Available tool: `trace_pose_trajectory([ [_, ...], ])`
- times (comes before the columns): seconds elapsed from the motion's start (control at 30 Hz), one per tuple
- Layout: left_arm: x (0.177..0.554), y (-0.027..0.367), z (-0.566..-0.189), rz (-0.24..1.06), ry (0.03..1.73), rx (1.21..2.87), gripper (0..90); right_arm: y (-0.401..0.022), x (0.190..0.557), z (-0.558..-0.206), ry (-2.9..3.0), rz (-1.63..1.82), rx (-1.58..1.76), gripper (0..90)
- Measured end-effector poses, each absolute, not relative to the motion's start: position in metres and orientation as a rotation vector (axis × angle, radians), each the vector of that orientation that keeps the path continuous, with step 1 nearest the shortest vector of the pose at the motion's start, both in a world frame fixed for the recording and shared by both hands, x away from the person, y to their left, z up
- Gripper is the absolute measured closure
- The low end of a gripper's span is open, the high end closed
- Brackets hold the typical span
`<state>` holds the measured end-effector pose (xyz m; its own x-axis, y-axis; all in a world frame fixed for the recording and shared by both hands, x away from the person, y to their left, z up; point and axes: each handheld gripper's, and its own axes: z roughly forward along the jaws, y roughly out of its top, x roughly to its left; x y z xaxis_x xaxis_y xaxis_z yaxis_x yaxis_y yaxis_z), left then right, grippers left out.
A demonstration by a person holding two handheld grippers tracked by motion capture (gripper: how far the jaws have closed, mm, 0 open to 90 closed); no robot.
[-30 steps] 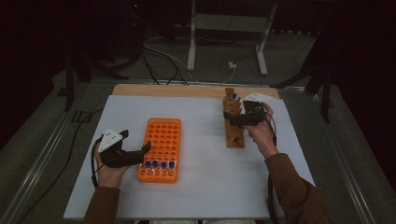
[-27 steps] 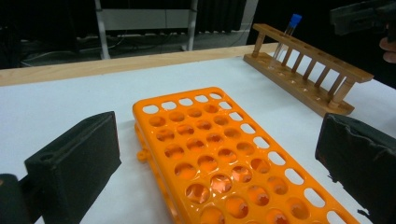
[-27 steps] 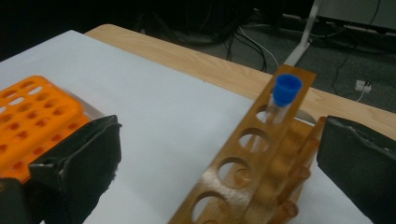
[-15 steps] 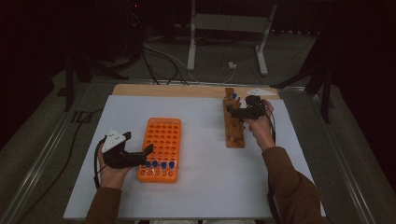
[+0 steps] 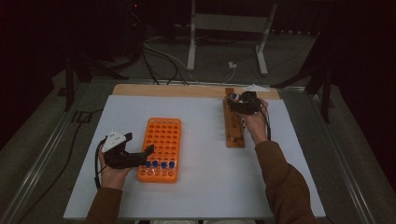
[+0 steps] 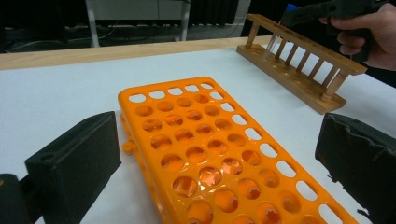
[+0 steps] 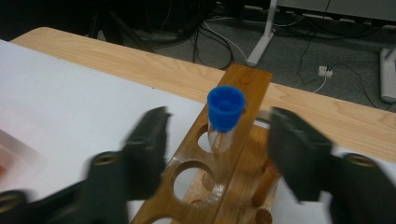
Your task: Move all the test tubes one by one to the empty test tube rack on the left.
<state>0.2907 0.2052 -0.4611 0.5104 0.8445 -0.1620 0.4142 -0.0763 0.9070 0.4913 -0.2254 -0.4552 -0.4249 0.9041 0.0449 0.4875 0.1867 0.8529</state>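
Blue-capped tube (image 7: 225, 116) stands upright in a hole near the far end of the wooden rack (image 7: 219, 177), which lies on the white table cover (image 5: 205, 186) at the right side of the table. In the right gripper view the tube sits between the two black jaws; jaws have just been closing in, but gaps remain on both sides of the cap, so no contact, nothing held. Jaws are blurred. The right gripper (image 5: 243, 103) hovers over the far end of the rack in the high view, hand behind it.

Left gripper (image 5: 133, 157) rests at the near left edge of the orange rack (image 5: 161, 140), jaws spread wide, one on each side of the rack's near end in the left gripper view, gripping nothing. Orange rack lies flat, mid-left on the cover, well apart from the wooden one. Four blue-capped tubes (image 5: 159, 164) stand in its nearest row. Other holes look empty.
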Motion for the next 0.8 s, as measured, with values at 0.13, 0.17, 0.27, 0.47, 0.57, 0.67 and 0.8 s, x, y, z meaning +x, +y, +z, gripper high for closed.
trace_pose_trajectory([
  [0.13,0.29,0.206,-0.461,0.499,1.08,1.683,1.0,-0.223,0.498,-0.457,1.991,1.145,1.293,59.7],
  [0.17,0.29,0.206,-0.461,0.497,1.081,1.681,1.0,-0.222,0.499,-0.457,1.986,1.137,1.298,63.0],
  [0.27,0.29,0.207,-0.462,0.495,1.082,1.685,1.0,-0.218,0.501,-0.457,1.988,1.116,1.289,74.9],
  [0.47,0.29,0.208,-0.462,0.494,1.083,1.68,1.0,-0.214,0.504,-0.461,2.001,1.09,1.285,76.2],
  [0.57,0.29,0.207,-0.462,0.492,1.083,1.682,1.0,-0.213,0.505,-0.46,2.012,1.069,1.271,76.6],
  [0.67,0.29,0.206,-0.463,0.492,1.083,1.686,1.0,-0.212,0.504,-0.459,2.013,1.056,1.255,76.9],
  [0.8,0.29,0.205,-0.463,0.491,1.078,1.692,1.0,-0.215,0.501,-0.456,1.981,1.088,1.266,77.1],
])
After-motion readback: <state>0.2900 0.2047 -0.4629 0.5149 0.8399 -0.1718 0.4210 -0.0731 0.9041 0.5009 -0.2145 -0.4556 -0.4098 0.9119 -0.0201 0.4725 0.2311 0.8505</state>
